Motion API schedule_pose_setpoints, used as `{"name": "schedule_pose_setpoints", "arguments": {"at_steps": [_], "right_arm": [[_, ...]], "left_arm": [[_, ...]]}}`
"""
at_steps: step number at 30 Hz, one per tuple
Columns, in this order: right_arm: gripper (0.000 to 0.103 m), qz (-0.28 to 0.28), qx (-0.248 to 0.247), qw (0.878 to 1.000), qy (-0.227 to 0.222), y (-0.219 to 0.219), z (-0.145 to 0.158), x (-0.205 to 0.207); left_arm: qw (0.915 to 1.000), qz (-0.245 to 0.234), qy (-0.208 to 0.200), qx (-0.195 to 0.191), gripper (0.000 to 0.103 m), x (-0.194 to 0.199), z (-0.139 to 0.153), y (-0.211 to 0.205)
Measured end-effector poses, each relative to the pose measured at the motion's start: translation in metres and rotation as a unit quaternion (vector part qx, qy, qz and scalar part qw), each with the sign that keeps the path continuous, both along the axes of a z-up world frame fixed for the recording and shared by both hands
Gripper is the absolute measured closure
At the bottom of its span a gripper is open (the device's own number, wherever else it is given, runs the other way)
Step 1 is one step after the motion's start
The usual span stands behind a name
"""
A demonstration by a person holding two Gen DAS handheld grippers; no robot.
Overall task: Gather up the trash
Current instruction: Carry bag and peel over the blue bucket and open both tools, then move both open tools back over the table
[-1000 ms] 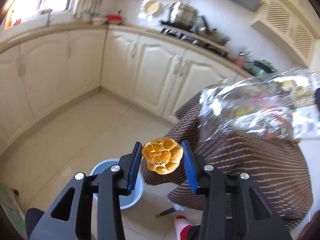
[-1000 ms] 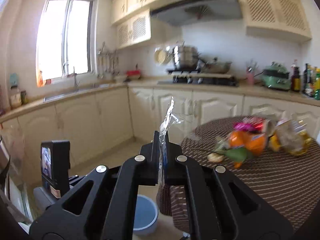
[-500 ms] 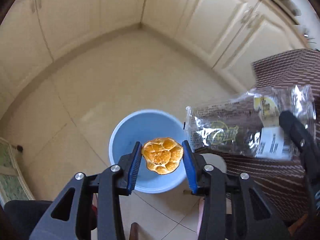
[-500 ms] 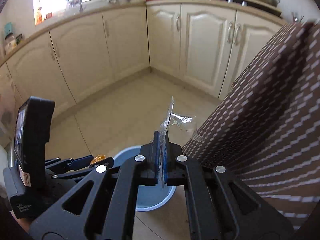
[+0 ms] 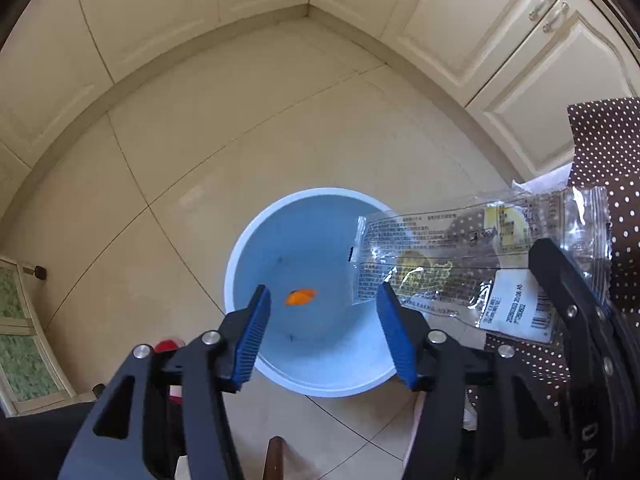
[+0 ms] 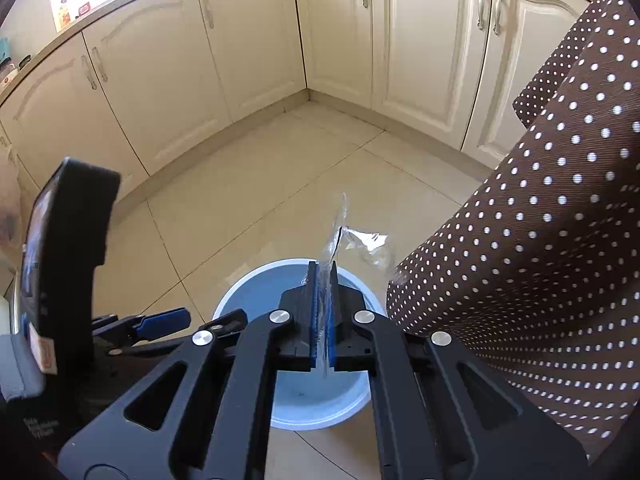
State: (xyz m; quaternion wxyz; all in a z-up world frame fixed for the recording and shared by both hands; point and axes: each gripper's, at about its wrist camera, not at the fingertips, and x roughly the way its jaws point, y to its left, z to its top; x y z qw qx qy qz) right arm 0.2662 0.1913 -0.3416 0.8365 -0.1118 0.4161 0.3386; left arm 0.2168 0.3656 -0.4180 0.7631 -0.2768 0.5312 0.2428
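Left gripper (image 5: 322, 330) fingers opening above the blue bin (image 5: 240, 276), nothing between them, orange peel (image 5: 301, 297) down inside the bin beyond their tips, right gripper (image 6: 322, 312) fingers clenched on a clear wrapper (image 5: 460, 264) over the bin's rim.

Both wrist views look down, sharing the bin (image 5: 308, 380) (image 6: 288, 420).

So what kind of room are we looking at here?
Most likely a home kitchen: cream cabinet doors run along two walls and meet in a corner, the floor is pale tile, and a brown dotted tablecloth hangs beside a blue bin.
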Motion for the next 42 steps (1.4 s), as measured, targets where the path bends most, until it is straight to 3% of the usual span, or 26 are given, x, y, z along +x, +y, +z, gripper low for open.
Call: {"name": "schedule_pose_setpoints", "arguments": {"at_steps": [24,35,42], "right_arm": [[0.098,-0.004,-0.002,1.000,0.028,0.027,-0.014,0.013],[0.062,-0.025,-0.002,1.000,0.018,0.023,-0.007,0.022],[0.058,-0.028,0.026,0.999,-0.006,0.012,0.036,0.013]], "left_arm": [[0.9983,0.050,-0.020,0.019,0.046,-0.012,0.018,0.015],[0.9974,0.062,-0.024,0.028,0.046,-0.016,0.027,0.017],[0.9954,0.050,-0.046,0.068,0.046,-0.026,0.069,0.005]]}}
